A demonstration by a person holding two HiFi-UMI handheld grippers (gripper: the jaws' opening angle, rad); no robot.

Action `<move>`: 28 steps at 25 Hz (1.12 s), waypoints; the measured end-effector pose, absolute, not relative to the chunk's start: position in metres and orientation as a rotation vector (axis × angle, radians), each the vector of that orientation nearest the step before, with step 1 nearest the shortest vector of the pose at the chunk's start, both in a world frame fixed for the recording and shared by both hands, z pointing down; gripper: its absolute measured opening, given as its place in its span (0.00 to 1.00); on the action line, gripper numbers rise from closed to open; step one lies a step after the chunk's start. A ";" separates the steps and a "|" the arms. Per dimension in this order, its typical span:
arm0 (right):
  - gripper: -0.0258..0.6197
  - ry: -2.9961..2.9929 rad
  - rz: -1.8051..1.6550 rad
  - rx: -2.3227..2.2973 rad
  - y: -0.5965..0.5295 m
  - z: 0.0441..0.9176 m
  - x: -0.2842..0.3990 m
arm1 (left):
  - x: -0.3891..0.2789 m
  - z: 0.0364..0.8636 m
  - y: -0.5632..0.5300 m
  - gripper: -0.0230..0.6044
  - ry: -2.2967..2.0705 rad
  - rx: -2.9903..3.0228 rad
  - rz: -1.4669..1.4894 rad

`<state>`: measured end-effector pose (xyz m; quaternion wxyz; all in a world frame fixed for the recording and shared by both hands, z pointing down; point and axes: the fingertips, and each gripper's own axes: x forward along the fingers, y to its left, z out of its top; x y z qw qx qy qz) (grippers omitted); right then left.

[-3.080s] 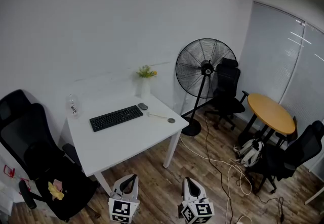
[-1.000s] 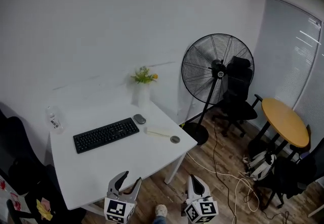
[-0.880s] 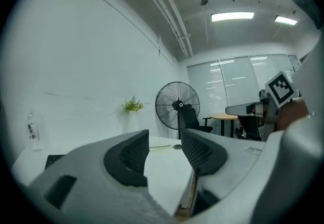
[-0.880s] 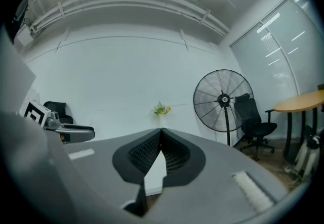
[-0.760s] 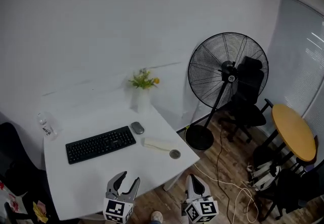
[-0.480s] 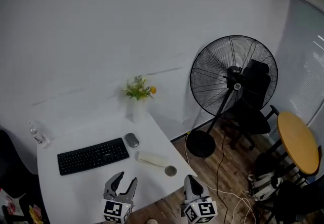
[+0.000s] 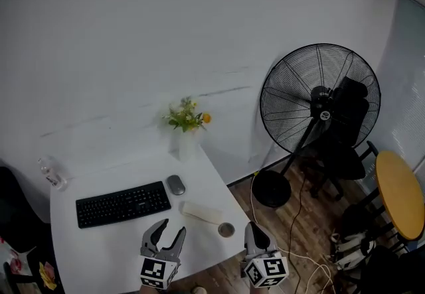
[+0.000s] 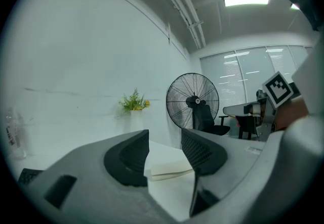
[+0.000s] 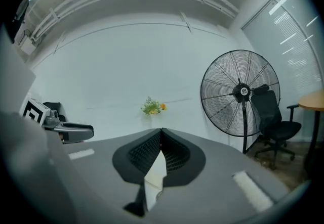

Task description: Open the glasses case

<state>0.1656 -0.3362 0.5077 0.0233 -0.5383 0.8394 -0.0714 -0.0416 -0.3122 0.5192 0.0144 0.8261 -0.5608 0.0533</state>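
The glasses case [image 7: 201, 212] is a cream oblong box lying shut on the white table [image 7: 99, 246], to the right of the keyboard. My left gripper [image 7: 170, 227] hovers just short of it over the table's front part, jaws open with nothing between them. In the left gripper view the glasses case [image 8: 169, 166] shows through the gap of the left gripper [image 8: 164, 139]. My right gripper [image 7: 251, 227] is at the table's front right corner, shut and empty. In the right gripper view the right gripper [image 9: 161, 131] has its pads pressed together.
A black keyboard [image 7: 123, 204], a grey mouse [image 7: 176, 184], a small round lid-like thing [image 7: 226, 229], a vase of flowers [image 7: 188, 133] and a bottle [image 7: 52, 175] share the table. A standing fan [image 7: 319, 110], black chair [image 7: 345, 133] and round wooden table [image 7: 400, 194] stand right.
The view has closed in on the table. Both grippers now reach its front edge, the left one nearer the case. Left jaws stay open, right stay shut.
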 end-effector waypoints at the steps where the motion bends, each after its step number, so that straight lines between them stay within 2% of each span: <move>1: 0.05 2.596 -0.223 -1.665 -0.338 0.507 0.165 | -0.041 0.519 -0.314 0.34 -1.742 2.577 0.173; 17: 0.05 2.545 -0.196 -1.726 -0.370 0.489 0.172 | -0.010 0.522 -0.368 0.34 -1.586 2.720 0.295; 22: 0.05 2.565 -0.216 -1.730 -0.374 0.495 0.168 | 0.011 0.548 -0.374 0.34 -1.448 2.814 0.499; 28: 0.05 2.583 -0.235 -1.740 -0.375 0.503 0.167 | 0.039 0.592 -0.382 0.34 -1.225 2.952 0.936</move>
